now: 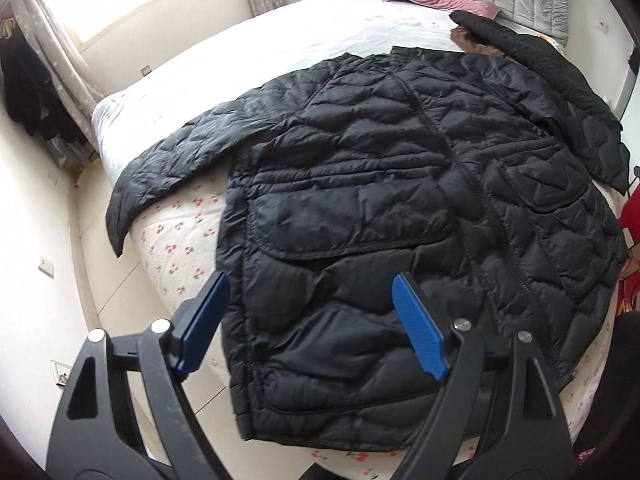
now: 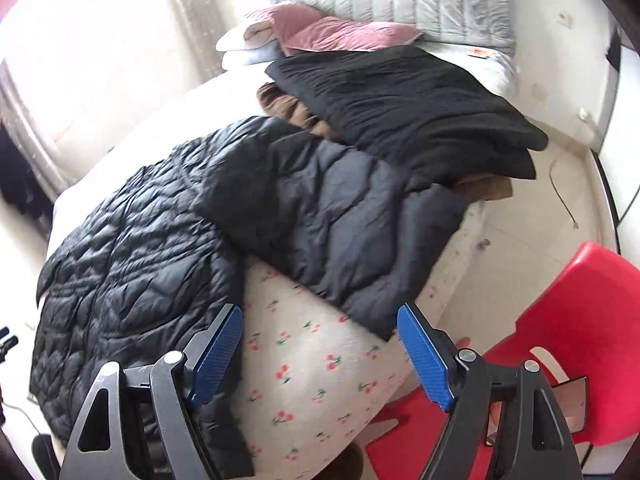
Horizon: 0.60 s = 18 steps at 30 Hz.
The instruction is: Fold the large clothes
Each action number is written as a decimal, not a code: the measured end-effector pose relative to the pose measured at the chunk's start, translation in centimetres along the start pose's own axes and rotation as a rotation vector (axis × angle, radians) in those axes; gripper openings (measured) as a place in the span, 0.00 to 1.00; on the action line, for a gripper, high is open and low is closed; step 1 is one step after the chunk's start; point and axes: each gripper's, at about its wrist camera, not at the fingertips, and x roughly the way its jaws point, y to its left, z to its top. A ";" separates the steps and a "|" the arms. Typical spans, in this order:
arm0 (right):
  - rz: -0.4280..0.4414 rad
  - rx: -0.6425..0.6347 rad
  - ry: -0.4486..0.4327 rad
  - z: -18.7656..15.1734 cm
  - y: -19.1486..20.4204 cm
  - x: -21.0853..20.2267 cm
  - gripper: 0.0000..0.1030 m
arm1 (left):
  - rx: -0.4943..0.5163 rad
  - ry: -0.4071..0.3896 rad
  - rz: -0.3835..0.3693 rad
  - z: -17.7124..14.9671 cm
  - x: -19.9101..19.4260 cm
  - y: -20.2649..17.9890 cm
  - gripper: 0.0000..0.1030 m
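Note:
A large black quilted puffer jacket (image 1: 400,184) lies spread front-up on the bed (image 1: 280,48), zipper closed, both sleeves out to the sides. My left gripper (image 1: 310,320) is open and empty, hovering above the jacket's lower hem near its left corner. In the right wrist view the jacket body (image 2: 132,264) lies at left and its right sleeve (image 2: 332,216) stretches toward the bed edge. My right gripper (image 2: 320,346) is open and empty above the cherry-print sheet (image 2: 304,364), just short of the sleeve cuff.
A folded black garment (image 2: 408,112) on a brown one (image 2: 288,108) lies beyond the jacket's collar. Pink and grey pillows (image 2: 340,32) sit at the headboard. A red plastic chair (image 2: 568,320) stands right of the bed. Dark clothes (image 1: 28,84) hang by the window.

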 end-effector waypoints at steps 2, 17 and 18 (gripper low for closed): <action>-0.012 0.063 -0.014 0.0 -2.1 0.4 0.79 | 0.001 0.000 -0.045 0.6 0.1 -1.4 0.81; -0.004 0.012 -0.112 3.1 -1.3 2.0 0.07 | 0.077 0.029 -0.289 9.1 4.2 -13.3 0.81; -0.023 -0.028 -0.149 4.1 -0.7 0.7 0.07 | 0.084 0.022 -0.309 10.0 4.9 -14.2 0.81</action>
